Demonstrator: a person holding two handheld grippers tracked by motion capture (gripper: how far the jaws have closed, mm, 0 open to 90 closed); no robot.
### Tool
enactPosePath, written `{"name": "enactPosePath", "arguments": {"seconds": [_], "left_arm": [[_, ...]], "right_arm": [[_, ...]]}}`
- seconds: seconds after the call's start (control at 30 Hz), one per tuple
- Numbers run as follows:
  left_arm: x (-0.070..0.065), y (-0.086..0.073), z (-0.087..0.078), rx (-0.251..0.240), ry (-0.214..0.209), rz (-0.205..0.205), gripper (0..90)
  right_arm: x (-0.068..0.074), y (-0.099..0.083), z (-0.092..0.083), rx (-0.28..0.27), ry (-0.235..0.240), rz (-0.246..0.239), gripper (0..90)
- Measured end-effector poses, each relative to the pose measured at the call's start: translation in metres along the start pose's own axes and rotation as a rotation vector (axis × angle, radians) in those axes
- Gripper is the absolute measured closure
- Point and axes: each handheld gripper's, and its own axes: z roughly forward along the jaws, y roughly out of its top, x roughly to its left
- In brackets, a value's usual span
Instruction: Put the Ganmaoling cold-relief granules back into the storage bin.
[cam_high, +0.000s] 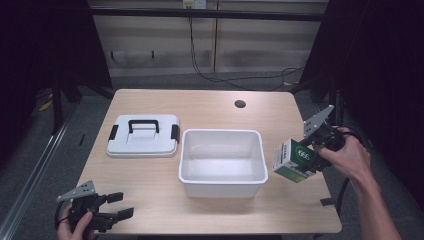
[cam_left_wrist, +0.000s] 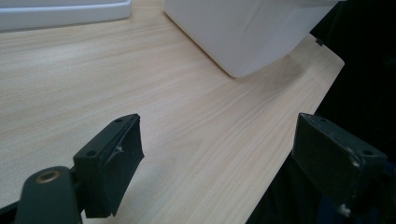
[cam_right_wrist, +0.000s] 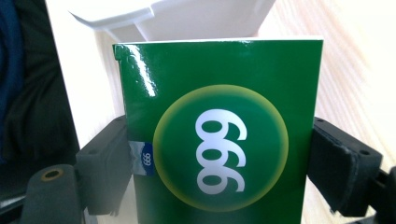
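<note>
Your right hand-held gripper (cam_right_wrist: 219, 154) clamped the green box (cam_right_wrist: 219, 135).
Your left hand-held gripper (cam_left_wrist: 224, 163) hung open, empty, at the worktop's (cam_high: 210, 210) near-left corner.

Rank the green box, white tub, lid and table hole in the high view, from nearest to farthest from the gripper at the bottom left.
From the left gripper:
1. Lid, straight ahead up the table, and tub, ahead to the right: too close to call.
2. Green box, far right, held in the right gripper.
3. Hole, near the table's far edge.
</note>
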Motion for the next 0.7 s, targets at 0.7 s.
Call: {"name": "enactPosePath", "arguments": {"seconds": [0.7], "left_arm": [[0.0,0.0,0.0,-0.003,0.0,-0.004,16.0]], "right_arm": [[0.006,-0.011,-0.03,-0.144,-0.004,0.009,16.3]]}}
